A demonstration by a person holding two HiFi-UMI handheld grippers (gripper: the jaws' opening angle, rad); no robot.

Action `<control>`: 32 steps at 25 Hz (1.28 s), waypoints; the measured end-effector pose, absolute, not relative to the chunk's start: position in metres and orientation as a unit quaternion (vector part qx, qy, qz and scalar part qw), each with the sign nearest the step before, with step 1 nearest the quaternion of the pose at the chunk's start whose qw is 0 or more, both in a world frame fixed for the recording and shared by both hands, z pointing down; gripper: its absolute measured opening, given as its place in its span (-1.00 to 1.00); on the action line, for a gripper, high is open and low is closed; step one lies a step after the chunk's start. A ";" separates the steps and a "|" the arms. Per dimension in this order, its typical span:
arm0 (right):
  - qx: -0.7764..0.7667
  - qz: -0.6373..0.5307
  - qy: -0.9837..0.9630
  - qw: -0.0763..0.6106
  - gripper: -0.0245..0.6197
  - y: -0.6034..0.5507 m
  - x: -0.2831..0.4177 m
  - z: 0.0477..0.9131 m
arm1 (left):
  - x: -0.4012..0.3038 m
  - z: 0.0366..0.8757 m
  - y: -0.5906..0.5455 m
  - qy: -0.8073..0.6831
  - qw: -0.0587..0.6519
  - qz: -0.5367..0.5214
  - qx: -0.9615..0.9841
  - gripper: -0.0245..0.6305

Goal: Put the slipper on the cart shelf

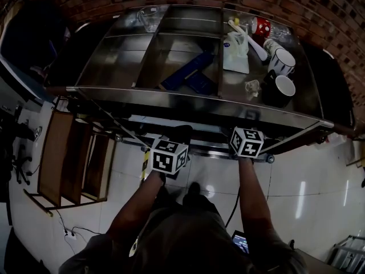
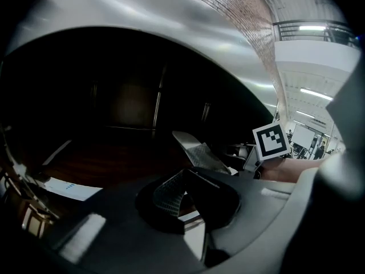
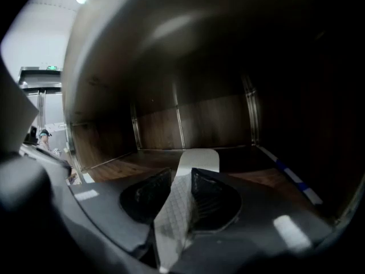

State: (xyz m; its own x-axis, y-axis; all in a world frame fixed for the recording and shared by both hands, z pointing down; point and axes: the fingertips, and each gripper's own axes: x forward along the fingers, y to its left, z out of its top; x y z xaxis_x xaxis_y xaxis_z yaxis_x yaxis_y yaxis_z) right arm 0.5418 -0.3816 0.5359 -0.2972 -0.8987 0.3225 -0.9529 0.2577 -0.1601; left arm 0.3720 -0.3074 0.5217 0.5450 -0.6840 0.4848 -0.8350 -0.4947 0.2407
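A thin pale slipper [image 3: 197, 160] with a diamond-patterned sole lies on the brown lower cart shelf [image 3: 154, 161]. Its rear end leans across the gap between my right gripper's [image 3: 181, 178] jaws, which stand a little apart around it. From the left gripper view the same slipper [image 2: 199, 153] shows ahead and to the right, near the right gripper's marker cube [image 2: 270, 141]. My left gripper [image 2: 185, 176] is shut with nothing in it, over the dark shelf floor [image 2: 102, 164]. In the head view both marker cubes [image 1: 169, 156] [image 1: 246, 142] sit just under the cart's steel top edge [image 1: 171, 96]; the jaws are hidden beneath it.
The cart's top tray carries blue items [image 1: 191, 73], two mugs [image 1: 282, 87], a glass jug [image 1: 149, 17] and a white bag [image 1: 235, 51]. A wooden rack [image 1: 71, 158] stands on the floor at the left. A white label [image 2: 65, 188] lies on the shelf; the steel top hangs close overhead.
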 end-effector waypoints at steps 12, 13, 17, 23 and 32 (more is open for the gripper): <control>0.597 0.135 -0.790 0.032 -0.87 -0.290 0.506 0.472 | 0.356 0.475 -0.270 -0.408 0.192 0.129 0.883 -0.90; 0.598 0.129 -0.791 0.028 -0.90 -0.280 0.499 0.463 | 0.351 0.470 -0.263 -0.404 0.189 0.127 0.886 -0.90; 0.586 0.112 -0.803 0.015 -0.92 -0.242 0.462 0.433 | 0.327 0.453 -0.233 -0.392 0.176 0.121 0.895 -0.90; 0.554 0.099 -0.826 0.040 -0.92 -0.191 0.399 0.418 | 0.284 0.427 -0.189 -0.380 0.158 0.109 0.905 -0.90; 0.513 0.096 -0.851 0.062 -0.92 -0.136 0.328 0.397 | 0.243 0.393 -0.153 -0.376 0.140 0.083 0.912 -0.90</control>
